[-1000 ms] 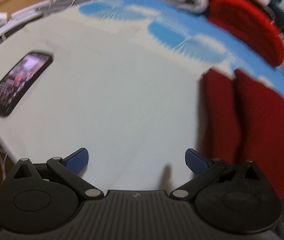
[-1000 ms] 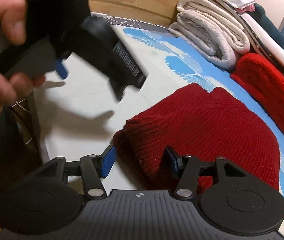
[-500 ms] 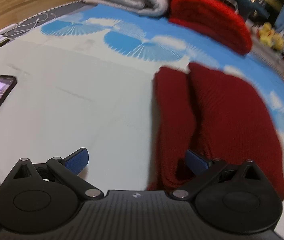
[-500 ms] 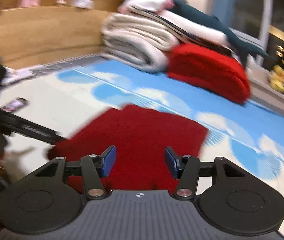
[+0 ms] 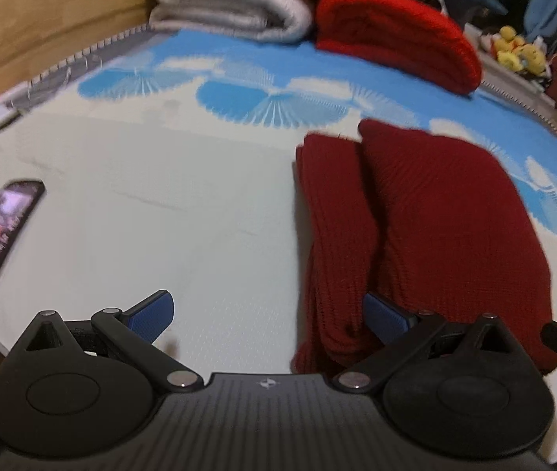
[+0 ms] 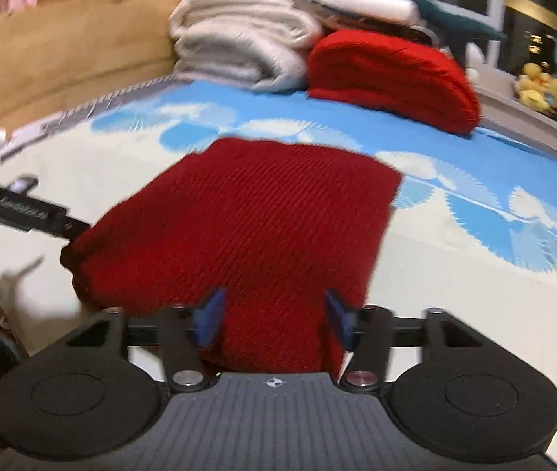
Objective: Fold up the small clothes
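Dark red ribbed knit garment (image 5: 427,227), folded into a long slab with a narrower fold lying along its left side, rests on the white-and-blue fan-patterned bed sheet (image 5: 168,212) in the left wrist view, on the right half of the picture. The left gripper (image 5: 268,314) has its jaws spread wide with nothing pinched; its right blue pad (image 5: 386,316) sits against the near end of the garment at the crease between the two folds, and its left pad (image 5: 151,314) hovers over bare sheet. A black smartphone with a lit screen (image 5: 1,231) lies at the sheet's left edge, well apart from the garment. Behind are a stack of folded grey-white blankets (image 5: 235,0) and a bright red folded knit (image 5: 396,47) just beside it. In the right wrist view the same dark red garment (image 6: 247,227) lies flat in the centre, its near edge reaching between the blue pads of the right gripper (image 6: 272,316). Those jaws are opening, with the knit's edge in the gap; the picture is too blurred to tell whether the pads touch it. The left gripper's black frame (image 6: 23,212) enters from the left, by the garment's left corner.
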Motion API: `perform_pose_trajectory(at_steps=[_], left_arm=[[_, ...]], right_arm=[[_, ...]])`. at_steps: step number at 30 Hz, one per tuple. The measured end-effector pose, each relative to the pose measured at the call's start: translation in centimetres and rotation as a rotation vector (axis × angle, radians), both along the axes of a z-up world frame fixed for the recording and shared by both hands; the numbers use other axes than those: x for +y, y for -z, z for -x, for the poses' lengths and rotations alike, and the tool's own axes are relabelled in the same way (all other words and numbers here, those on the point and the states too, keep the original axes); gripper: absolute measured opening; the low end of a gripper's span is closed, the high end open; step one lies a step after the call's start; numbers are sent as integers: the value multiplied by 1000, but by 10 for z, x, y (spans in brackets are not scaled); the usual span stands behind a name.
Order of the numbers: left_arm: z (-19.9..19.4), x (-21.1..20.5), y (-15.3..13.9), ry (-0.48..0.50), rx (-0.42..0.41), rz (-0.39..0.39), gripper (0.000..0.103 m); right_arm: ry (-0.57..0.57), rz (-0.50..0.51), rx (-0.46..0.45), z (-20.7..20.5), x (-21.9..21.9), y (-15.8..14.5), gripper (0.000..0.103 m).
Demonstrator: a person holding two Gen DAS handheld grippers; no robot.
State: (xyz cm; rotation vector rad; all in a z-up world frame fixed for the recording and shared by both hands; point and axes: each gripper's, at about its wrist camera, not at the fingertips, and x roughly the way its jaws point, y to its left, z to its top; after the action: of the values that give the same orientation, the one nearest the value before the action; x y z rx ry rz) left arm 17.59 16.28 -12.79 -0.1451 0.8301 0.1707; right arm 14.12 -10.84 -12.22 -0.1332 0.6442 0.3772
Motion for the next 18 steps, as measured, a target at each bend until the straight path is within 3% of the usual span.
perform_pose_trajectory(at_steps=[2, 11, 15, 18], left_arm=[[8, -1, -4, 5, -11, 3, 103], [39, -20, -13, 36, -4, 5, 103], [57, -31, -13, 55, 5, 1, 103], [64, -35, -14, 52, 13, 18, 103]], right_arm=[[40, 24, -27, 7, -6, -3, 79], [-11, 31, -49, 60, -6, 5, 86], [-9, 60, -35, 60, -5, 13, 86], [50, 15, -13, 55, -18, 14, 86]])
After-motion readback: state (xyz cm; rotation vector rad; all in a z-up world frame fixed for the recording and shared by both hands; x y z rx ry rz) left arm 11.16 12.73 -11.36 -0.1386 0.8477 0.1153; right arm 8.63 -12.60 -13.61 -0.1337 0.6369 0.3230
